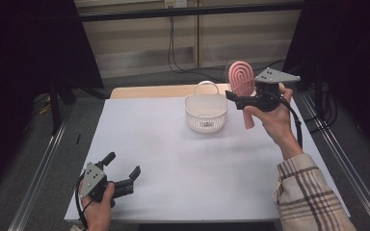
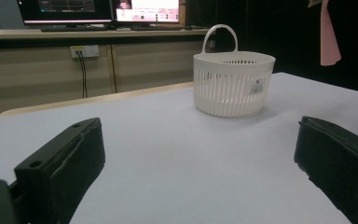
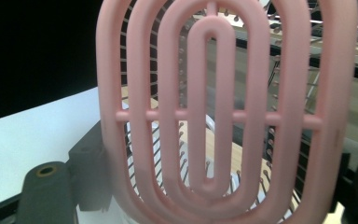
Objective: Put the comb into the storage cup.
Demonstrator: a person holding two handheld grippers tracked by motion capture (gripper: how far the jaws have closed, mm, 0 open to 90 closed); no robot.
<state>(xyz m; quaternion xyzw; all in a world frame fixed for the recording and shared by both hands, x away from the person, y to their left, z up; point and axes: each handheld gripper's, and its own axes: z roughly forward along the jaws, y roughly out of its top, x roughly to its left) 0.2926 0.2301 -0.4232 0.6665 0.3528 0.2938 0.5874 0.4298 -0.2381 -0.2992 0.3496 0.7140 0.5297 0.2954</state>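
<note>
**Brush lifted, basket still waiting**

Jaws of the right gripper [image 1: 241,100] are clamped on a pink oval plastic hairbrush with a vented, ribbed back [image 1: 241,77], pinching it around the neck where head meets handle. The brush is held upright in the air, head up and handle hanging down past the hand, just beside and to the right of a white slotted plastic basket with a hoop handle [image 1: 205,114]. In the right gripper view its pink ribs [image 3: 223,112] loom close, with the bristles showing through the slots.

Picking up looks done; what seems left is carrying the brush over the basket's rim, lowering it and letting go. The basket appears empty so far.

On the left gripper [image 1: 124,179] the jaws stand spread wide with nothing between them, resting low on the white table sheet [image 1: 173,163], well apart from the basket [image 2: 233,84].
</note>
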